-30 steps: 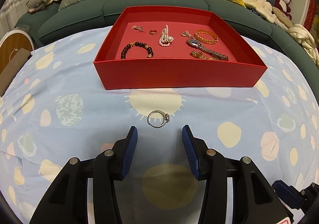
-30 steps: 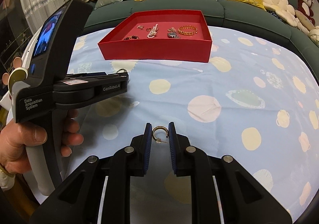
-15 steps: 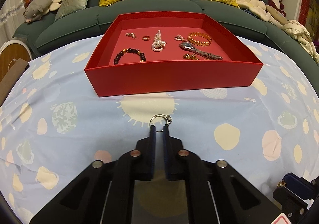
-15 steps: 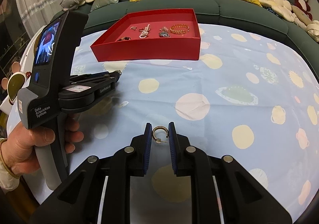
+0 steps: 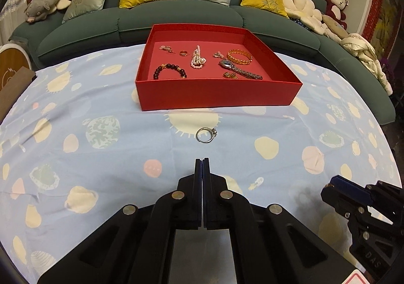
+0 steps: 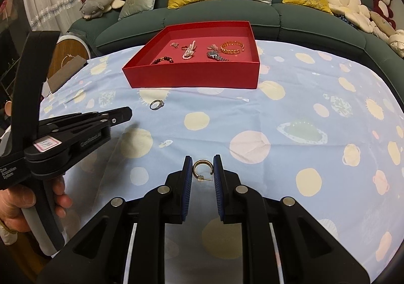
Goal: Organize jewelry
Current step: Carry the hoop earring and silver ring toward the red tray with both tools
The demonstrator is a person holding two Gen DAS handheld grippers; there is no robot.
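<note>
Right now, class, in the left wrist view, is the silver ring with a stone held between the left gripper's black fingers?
No: the silver ring lies on the cloth ahead of the left gripper, which is shut on nothing.

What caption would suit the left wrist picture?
Shut left claw short of a silver ring lying on the cloth before a red tray of jewelry.

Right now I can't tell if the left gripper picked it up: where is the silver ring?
The silver ring lies on the tablecloth, in front of the red box and beyond the shut, empty left gripper; the right wrist view shows it left of centre.
</note>
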